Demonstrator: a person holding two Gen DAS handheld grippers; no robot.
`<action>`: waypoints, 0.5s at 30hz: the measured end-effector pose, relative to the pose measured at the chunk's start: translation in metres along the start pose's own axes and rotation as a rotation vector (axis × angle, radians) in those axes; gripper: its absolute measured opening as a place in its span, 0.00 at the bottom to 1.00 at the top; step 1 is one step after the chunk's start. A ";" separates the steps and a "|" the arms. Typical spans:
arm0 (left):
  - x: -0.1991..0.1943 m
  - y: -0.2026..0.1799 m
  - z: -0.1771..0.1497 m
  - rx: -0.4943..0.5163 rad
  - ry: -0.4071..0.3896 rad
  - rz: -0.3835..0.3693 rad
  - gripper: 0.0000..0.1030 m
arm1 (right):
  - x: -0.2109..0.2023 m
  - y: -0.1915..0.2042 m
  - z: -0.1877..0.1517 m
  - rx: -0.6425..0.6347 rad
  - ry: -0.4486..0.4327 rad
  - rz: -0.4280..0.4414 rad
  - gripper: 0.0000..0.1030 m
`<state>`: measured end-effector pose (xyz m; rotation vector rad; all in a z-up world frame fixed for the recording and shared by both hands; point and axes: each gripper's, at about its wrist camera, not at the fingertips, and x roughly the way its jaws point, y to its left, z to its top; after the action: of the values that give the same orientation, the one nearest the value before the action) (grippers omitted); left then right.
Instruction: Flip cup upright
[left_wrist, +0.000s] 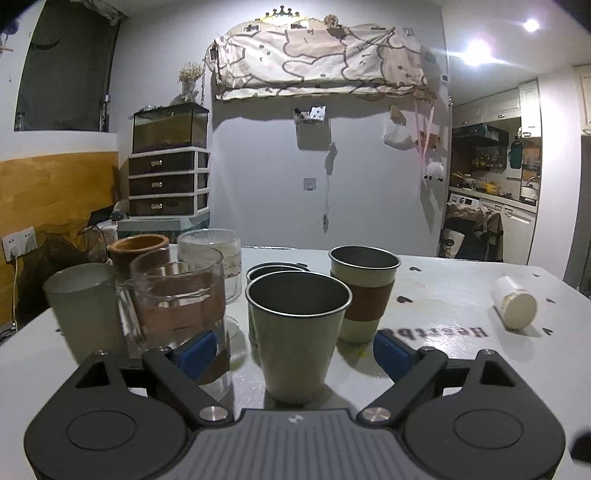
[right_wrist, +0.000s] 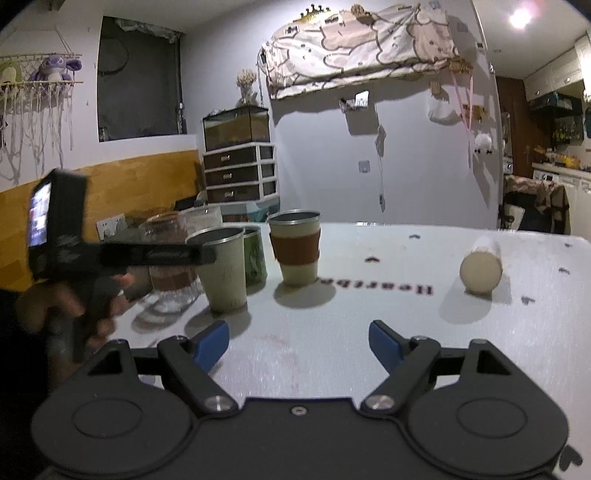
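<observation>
At the lower left of the left wrist view, a crowded cluster is seen on the white desk (left_wrist: 443, 295): one frosted pale tumbler (left_wrist: 79, 310), one clear glass with a brown band (left_wrist: 177, 295), one terracotta-brown round pot (left_wrist: 138, 249) behind it, and one ribbed clear glass (left_wrist: 218, 258). At the centre stands one pale green steel-lined cup (left_wrist: 297, 332), upright and mouth up, between the blue pads of the left hand-held gripper (left_wrist: 295, 354), whose jaws are spread and appear not to touch it. One dark-rimmed cup (left_wrist: 273, 271) is partly hidden behind it, and one pale cup with a brown sleeve (left_wrist: 364, 291) stands to its right. At the far right, one cream cylindrical cup (left_wrist: 515, 302) lies on its side, well apart from the rest; this is judged to be the thing to be flipped upright.

In the right wrist view, the right hand-held gripper (right_wrist: 299, 341) is held spread over bare desk, with nothing between its pads, and the lying cup (right_wrist: 480, 267) is seen at the right of centre.

Several risks are judged. The lying cup could be rolled away if it is nudged on its round side before being pinched. The packed glasses could be knocked if the left hand-held gripper is swung sideways. The green cup could be tipped by a pad.
</observation>
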<state>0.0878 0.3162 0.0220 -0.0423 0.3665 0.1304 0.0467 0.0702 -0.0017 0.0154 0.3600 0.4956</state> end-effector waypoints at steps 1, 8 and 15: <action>-0.005 0.000 0.000 0.002 -0.003 0.002 0.90 | 0.000 0.001 0.002 -0.007 -0.008 -0.004 0.82; -0.039 0.008 -0.009 -0.006 -0.012 0.003 0.99 | 0.008 0.008 0.010 -0.025 -0.031 -0.023 0.83; -0.064 0.014 -0.030 -0.012 -0.003 0.022 1.00 | 0.012 0.014 0.007 -0.045 -0.029 -0.046 0.84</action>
<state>0.0166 0.3200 0.0169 -0.0496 0.3632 0.1545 0.0528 0.0888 0.0021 -0.0287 0.3198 0.4575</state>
